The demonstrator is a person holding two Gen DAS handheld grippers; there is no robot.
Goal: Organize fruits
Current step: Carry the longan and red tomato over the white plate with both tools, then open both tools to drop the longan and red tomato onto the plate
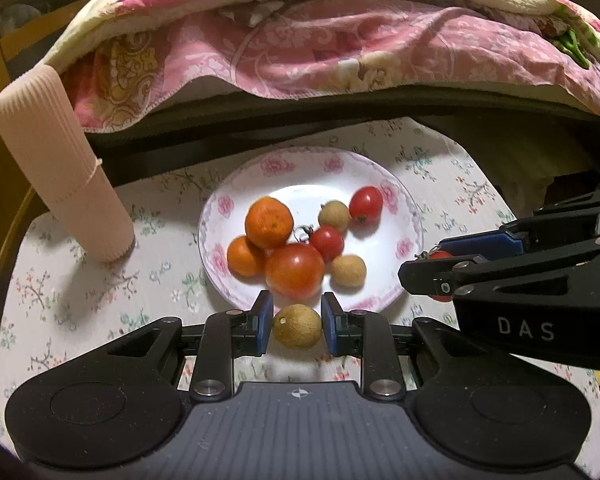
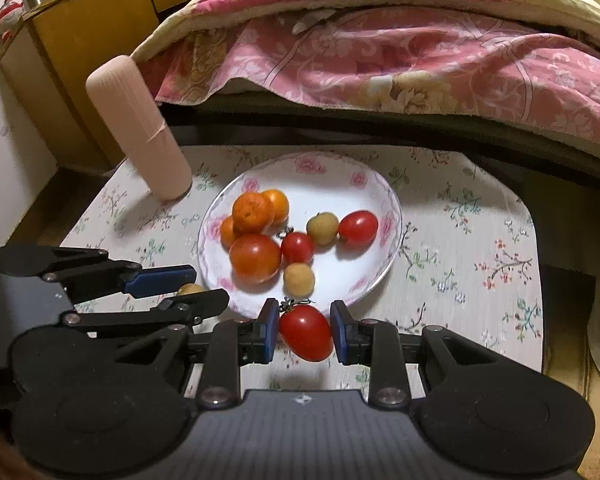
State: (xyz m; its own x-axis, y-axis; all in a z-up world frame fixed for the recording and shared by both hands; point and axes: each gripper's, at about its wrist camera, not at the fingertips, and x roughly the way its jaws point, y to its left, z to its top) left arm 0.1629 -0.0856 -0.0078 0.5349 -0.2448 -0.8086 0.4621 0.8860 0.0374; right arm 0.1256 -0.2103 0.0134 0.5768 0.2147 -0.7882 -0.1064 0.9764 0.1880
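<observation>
Your left gripper pinches a longan and your right gripper a tomato, both just short of the plate. You're mid-delivery, I'd judge; next, carry each over the rim and spread the jaws above bare plate.

A home bedroom: a bed heaped with a pink floral quilt, a wooden cabinet beside it, and a floral cloth covering the small worktop.

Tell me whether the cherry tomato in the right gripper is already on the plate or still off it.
Off it. The cherry tomato sits clamped in the right gripper, hanging just short of the plate rim, over the tablecloth.
</observation>
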